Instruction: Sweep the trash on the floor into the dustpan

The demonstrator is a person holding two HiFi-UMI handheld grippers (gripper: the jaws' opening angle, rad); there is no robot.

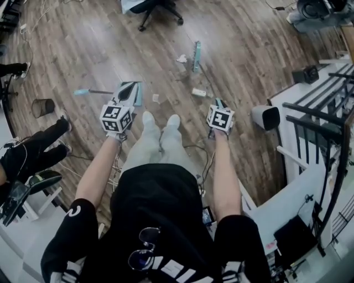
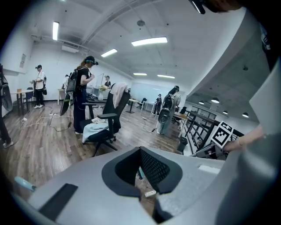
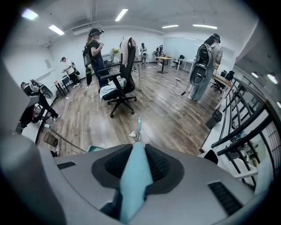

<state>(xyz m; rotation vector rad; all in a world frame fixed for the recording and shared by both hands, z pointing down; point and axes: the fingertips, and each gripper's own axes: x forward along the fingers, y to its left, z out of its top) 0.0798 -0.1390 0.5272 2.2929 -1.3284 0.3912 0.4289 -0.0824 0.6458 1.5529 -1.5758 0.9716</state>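
- The teal dustpan (image 1: 130, 93) lies on the wood floor (image 1: 83, 50) just ahead of the person's white shoes (image 1: 148, 119). Its thin handle (image 1: 94, 92) runs out to its left.
- The left gripper (image 2: 142, 176) hangs right over the dustpan on a bare forearm stretched forward and down. Its tongs stand a little apart with nothing in them, and only floor shows through the slit.
- The right gripper (image 3: 134, 154) is well to the right of the dustpan, on the far side of the legs, its forearm held roughly parallel to the left one. Its tongs are clamped on the teal handle of the broom (image 1: 196, 55), whose head rests on the floor beyond and to the right of the dustpan.
- The trash is loose on the floor, none of it in the dustpan:
  - a small scrap (image 1: 156, 98) just beside the dustpan's right edge
  - a white piece (image 1: 198, 92) farther right
  - a crumpled paper (image 1: 182, 58) beside the broom head
- A dark mesh wastebasket (image 1: 42, 107) stands well to the left of the dustpan, past the handle's end, with a seated person's legs (image 1: 33, 152) near it.
- An office chair (image 1: 157, 8) stands far beyond the dustpan.
- A white canister (image 1: 265, 117) and a black railing (image 1: 326, 99) are far to its right.
- A cable (image 1: 202, 152) trails on the floor behind it, near the shoes.
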